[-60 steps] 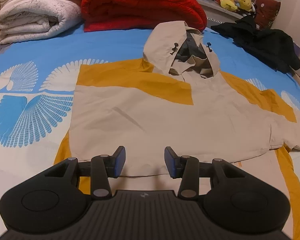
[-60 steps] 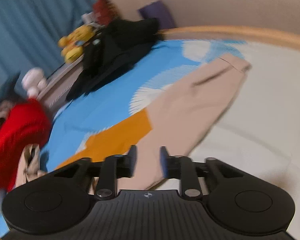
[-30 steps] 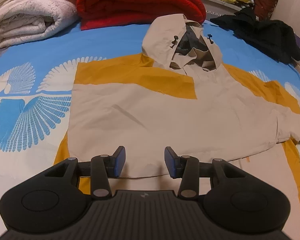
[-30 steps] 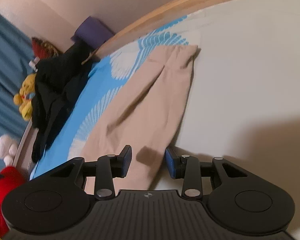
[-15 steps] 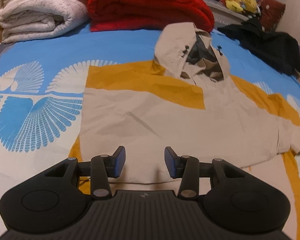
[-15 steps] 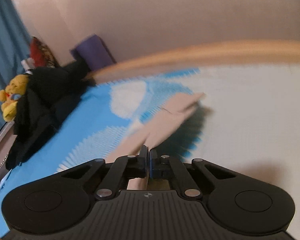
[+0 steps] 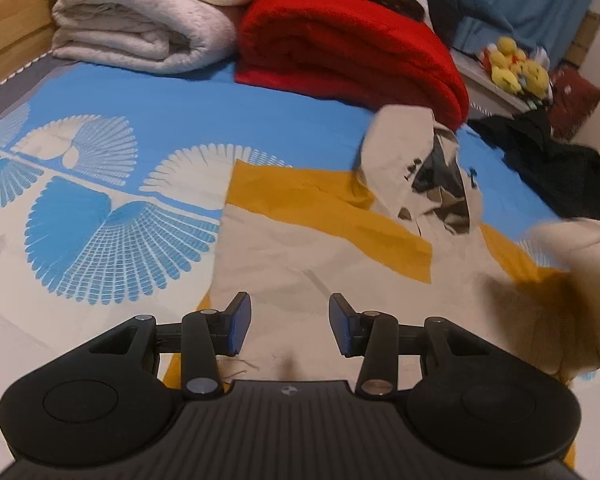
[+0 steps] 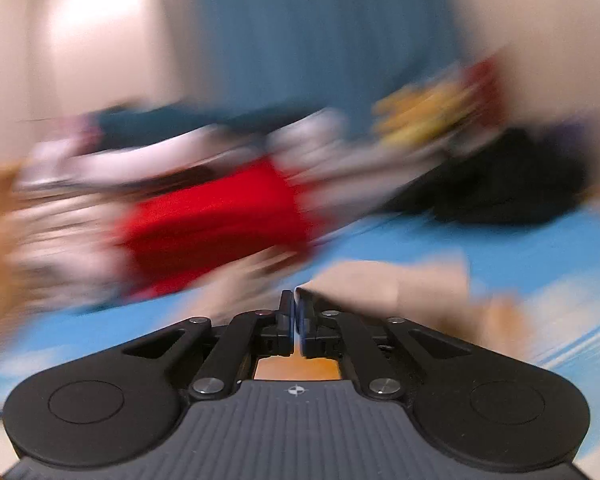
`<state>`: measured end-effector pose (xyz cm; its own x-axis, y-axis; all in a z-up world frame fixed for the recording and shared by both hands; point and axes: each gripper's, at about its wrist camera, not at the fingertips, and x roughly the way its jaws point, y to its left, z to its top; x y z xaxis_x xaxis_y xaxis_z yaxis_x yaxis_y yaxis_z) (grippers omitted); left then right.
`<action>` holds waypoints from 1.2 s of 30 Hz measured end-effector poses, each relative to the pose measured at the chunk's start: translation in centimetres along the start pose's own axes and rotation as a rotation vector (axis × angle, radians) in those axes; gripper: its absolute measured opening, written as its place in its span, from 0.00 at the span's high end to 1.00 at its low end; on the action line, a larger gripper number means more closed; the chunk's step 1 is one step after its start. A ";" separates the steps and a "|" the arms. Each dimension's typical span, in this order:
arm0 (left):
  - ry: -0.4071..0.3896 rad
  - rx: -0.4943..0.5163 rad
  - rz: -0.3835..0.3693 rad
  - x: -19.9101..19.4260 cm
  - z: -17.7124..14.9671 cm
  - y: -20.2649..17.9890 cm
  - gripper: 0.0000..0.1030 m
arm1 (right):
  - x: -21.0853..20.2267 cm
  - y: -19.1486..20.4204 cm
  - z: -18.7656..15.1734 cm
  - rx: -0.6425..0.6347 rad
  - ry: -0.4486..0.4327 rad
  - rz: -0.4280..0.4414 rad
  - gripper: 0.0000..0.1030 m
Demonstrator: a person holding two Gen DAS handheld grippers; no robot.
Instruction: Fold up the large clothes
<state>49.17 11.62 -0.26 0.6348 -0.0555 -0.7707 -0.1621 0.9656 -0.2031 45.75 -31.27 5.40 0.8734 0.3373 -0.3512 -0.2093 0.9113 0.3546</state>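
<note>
A beige and mustard hooded jacket lies flat on the bed, its hood toward the pillows. My left gripper is open and empty, hovering over the jacket's lower hem. My right gripper is shut on the jacket's beige sleeve, which is lifted off the bed. The lifted sleeve also shows at the right edge of the left wrist view. The right wrist view is heavily blurred by motion.
The bed sheet is blue and white with a fan pattern. A folded white blanket and a red blanket lie at the head. A black garment and yellow plush toys are at the right.
My right gripper closed on the sleeve end and has swung it up and inward over the jacket. My left gripper stayed open and shifted left over the hem.
</note>
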 end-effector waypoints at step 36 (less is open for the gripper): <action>0.201 -0.075 -0.015 6.9 -4.6 0.3 1.00 | -1.0 0.7 -7.2 0.293 0.200 -0.224 0.73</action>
<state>49.99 10.31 -8.43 0.4753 -0.1267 -0.8706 -0.2142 0.9431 -0.2542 41.55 -29.34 -0.20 0.7742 0.2038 -0.5992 0.1355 0.8714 0.4715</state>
